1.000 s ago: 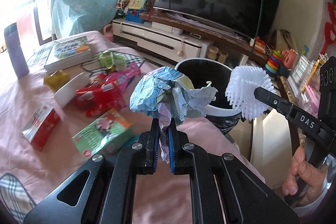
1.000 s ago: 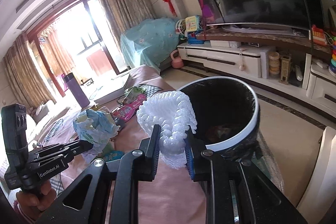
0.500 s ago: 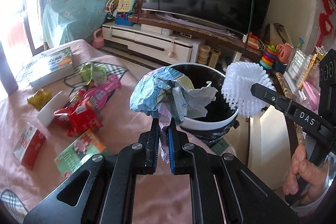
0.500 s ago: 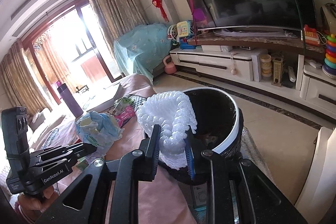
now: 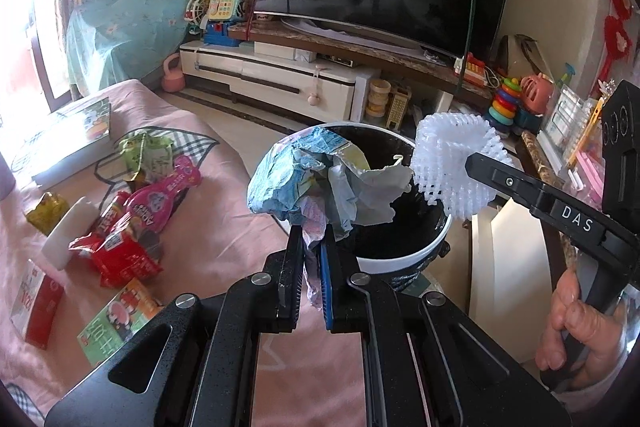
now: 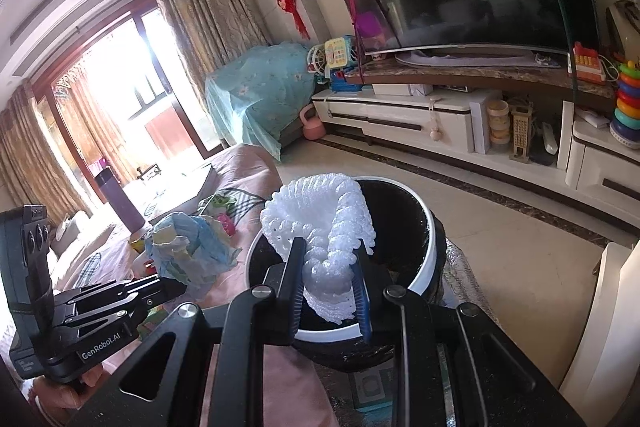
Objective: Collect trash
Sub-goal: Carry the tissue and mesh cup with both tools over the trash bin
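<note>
One crumpled wrapper [image 5: 320, 183], one foam net [image 6: 324, 239], two clamped grippers, one bin [image 6: 424, 267].

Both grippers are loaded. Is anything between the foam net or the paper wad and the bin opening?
Nothing visible. The white foam net in the right gripper hangs over the open bin. The crumpled paper wad in the left gripper is at the rim, with no lid on the bin.

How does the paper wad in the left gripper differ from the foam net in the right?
The paper wad is crumpled, blue and grey; the foam net is white open mesh. The wad is pinched by a thin tail, the net squeezed across its bulk. Both are clamped, left gripper and right gripper, by the black bin.
</note>
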`<action>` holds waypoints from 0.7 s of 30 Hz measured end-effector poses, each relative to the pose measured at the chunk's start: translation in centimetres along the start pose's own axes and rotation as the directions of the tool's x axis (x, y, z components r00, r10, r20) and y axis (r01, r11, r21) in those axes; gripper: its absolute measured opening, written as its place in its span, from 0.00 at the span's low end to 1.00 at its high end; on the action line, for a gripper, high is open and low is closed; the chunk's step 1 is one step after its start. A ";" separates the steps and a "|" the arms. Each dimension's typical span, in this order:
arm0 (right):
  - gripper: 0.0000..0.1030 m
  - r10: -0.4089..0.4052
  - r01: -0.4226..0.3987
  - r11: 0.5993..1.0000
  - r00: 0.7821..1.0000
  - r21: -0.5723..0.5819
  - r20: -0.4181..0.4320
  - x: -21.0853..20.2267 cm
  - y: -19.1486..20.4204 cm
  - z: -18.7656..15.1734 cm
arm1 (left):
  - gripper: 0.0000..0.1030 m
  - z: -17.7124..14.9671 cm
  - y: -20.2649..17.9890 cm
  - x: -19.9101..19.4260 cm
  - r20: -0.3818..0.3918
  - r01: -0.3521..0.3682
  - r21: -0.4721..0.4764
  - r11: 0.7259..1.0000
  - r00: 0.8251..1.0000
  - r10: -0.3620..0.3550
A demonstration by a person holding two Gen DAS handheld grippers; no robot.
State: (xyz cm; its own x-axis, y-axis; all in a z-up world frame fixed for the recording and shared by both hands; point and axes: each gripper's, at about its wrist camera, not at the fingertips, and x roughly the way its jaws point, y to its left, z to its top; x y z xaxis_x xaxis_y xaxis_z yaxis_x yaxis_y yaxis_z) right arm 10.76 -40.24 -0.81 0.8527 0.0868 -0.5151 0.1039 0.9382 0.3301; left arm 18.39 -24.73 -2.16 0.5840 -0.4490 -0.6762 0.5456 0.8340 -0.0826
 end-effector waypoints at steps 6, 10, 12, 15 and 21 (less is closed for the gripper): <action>0.21 -0.012 0.012 1.000 1.000 0.011 -0.007 0.3 -0.6 0.3 | 0.07 0.6 -0.4 1.2 -0.011 0.008 0.004 1.000 1.000 -0.008; 0.21 -0.018 0.018 1.000 1.000 0.016 -0.017 0.6 -1.1 0.5 | 0.07 1.1 -0.5 1.8 -0.017 0.011 0.003 1.000 1.000 -0.011; 0.21 -0.018 0.018 1.000 1.000 0.019 -0.022 0.8 -1.4 0.7 | 0.07 1.3 -0.5 2.1 -0.020 0.015 0.002 1.000 1.000 -0.015; 0.21 -0.017 0.017 1.000 0.999 0.014 -0.029 1.0 -1.5 0.8 | 0.07 1.5 -0.7 2.6 -0.028 0.017 0.004 1.000 0.999 -0.017; 0.22 -0.005 0.006 1.000 0.998 0.013 -0.067 2.2 -1.9 1.4 | 0.07 2.0 -0.8 4.2 -0.065 0.035 -0.002 0.999 0.997 -0.036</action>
State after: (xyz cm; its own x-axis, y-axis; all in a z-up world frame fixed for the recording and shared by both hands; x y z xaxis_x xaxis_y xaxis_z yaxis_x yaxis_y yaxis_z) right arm 13.15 -42.29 -1.44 0.8159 0.1046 -0.5686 0.1152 0.9344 0.3372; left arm 21.66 -27.92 -3.46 0.5242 -0.4567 -0.7188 0.5646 0.8182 -0.1081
